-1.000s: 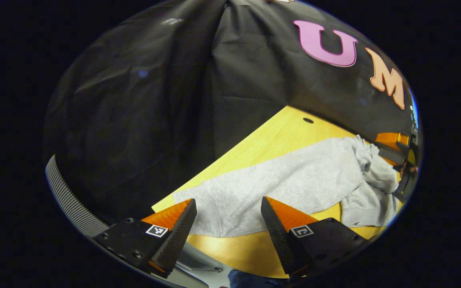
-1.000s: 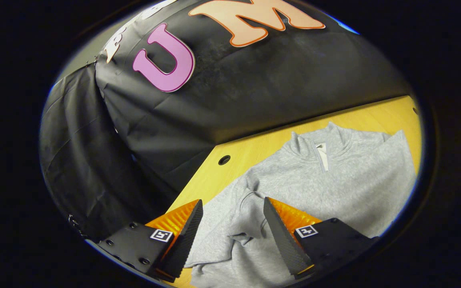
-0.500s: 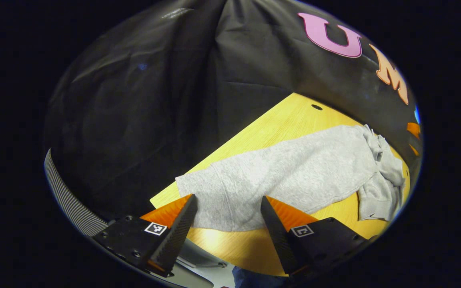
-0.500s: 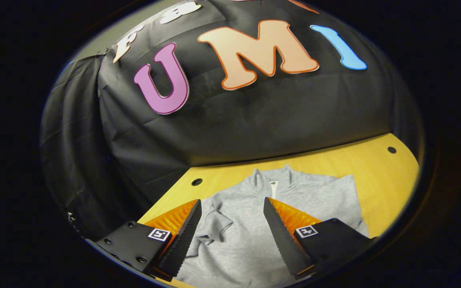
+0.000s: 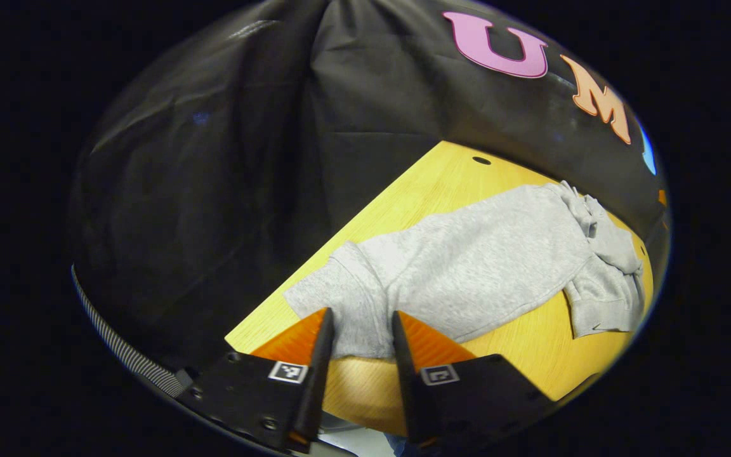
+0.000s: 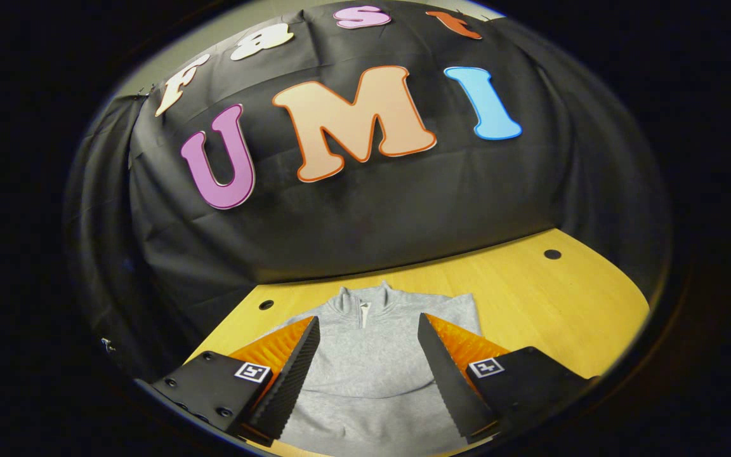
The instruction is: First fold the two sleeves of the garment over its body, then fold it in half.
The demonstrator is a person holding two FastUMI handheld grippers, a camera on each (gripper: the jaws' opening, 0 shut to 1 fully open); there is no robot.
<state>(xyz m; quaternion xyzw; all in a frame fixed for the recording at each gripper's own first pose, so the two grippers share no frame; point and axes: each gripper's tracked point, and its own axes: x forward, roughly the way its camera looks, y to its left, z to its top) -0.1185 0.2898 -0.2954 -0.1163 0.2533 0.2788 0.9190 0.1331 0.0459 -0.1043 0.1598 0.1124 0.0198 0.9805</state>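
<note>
- Garment (image 6: 372,355): a grey zip-neck sweatshirt, flat on the yellow wooden surface (image 6: 530,285), collar toward the far edge by the black cloth wall (image 6: 372,209).
- Sleeves: both look folded over the body, I judge; in the left gripper view one lies bunched at the garment's far side (image 5: 600,279).
- Left hand-held gripper (image 5: 358,330): narrow, fingers astride the hem at the near edge; whether they pinch it, I cannot tell.
- Right hand-held gripper (image 6: 368,355): wide, hovering over the body, holding nothing.
- Left to do: the half fold.
</note>
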